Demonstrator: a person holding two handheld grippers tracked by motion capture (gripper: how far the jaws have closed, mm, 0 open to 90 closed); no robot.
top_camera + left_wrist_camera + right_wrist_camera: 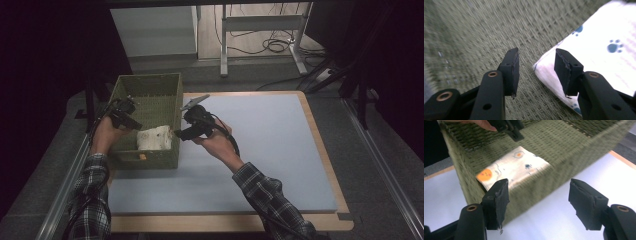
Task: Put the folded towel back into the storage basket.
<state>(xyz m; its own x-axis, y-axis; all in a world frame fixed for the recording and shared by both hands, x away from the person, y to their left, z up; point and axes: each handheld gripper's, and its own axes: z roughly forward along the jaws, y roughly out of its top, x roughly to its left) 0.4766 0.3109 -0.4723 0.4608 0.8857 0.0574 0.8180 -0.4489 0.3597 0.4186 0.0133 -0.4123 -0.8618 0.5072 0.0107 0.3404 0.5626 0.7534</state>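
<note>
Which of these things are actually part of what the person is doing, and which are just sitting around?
In use: folded printed cloth; green woven basket holding it; left gripper, open over the cloth's edge; right gripper, open outside the basket.

Just there: grey mat; floor cables; desk frame.

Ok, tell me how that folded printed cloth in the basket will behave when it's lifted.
The cloth is probably floppy: it looks like soft folded fabric, so a pinch at one corner would likely let it unfold and droop. It looks light, lying flat on the floor of the woven basket. The fabric should not slip much between the pads.
</note>
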